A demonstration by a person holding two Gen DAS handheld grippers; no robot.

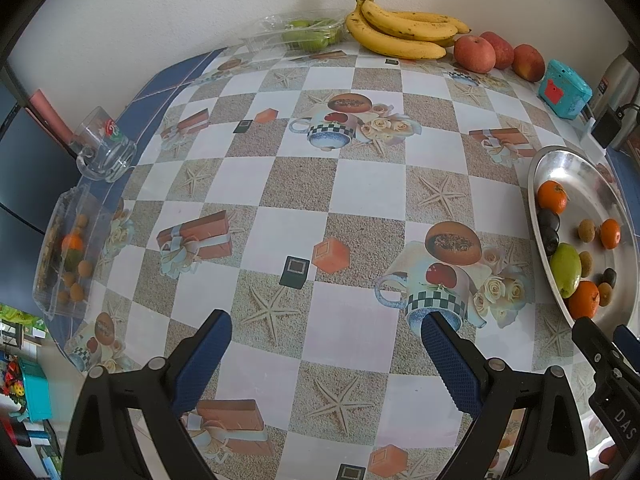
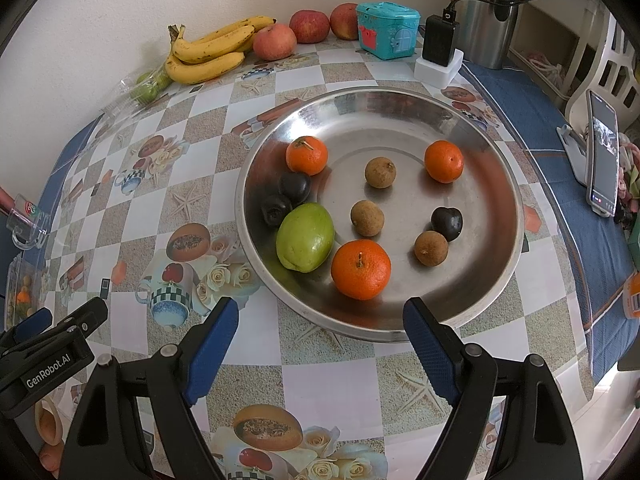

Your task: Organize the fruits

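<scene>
1. Fruits for sorting lie in the steel tray [image 2: 500, 184], which I take as the landmark: three tangerines, three brown longans, three dark plum-like fruits and one green mango [image 2: 305, 237].
2. Inside the tray, the biggest tangerine [image 2: 361, 269] sits near the front rim, touching or just beside the mango; another tangerine [image 2: 307, 155] is at the tray's back left, the third [image 2: 443, 161] at its back right.
3. Two dark fruits [image 2: 295, 186] huddle by the tray's left wall, just behind the mango; the third [image 2: 447, 223] touches a longan [image 2: 431, 248] on the right side.
4. The right gripper [image 2: 320, 324] hovers just before the tray's front rim, its blue pads spread wide and holding nothing.
5. The left gripper [image 1: 326, 340] is over bare tablecloth left of the tray, its jaws likewise wide and empty.
6. Behind the tray, against the wall, lie bananas [image 2: 208, 54] and red apples [image 2: 274, 41], with a teal box [image 2: 387, 30] beside the apples.
7. Well left of the tray, at the table's far edge, stands a clear container [image 1: 64, 252] holding more small fruits, with a glass mug [image 1: 105, 146] beyond it.
</scene>
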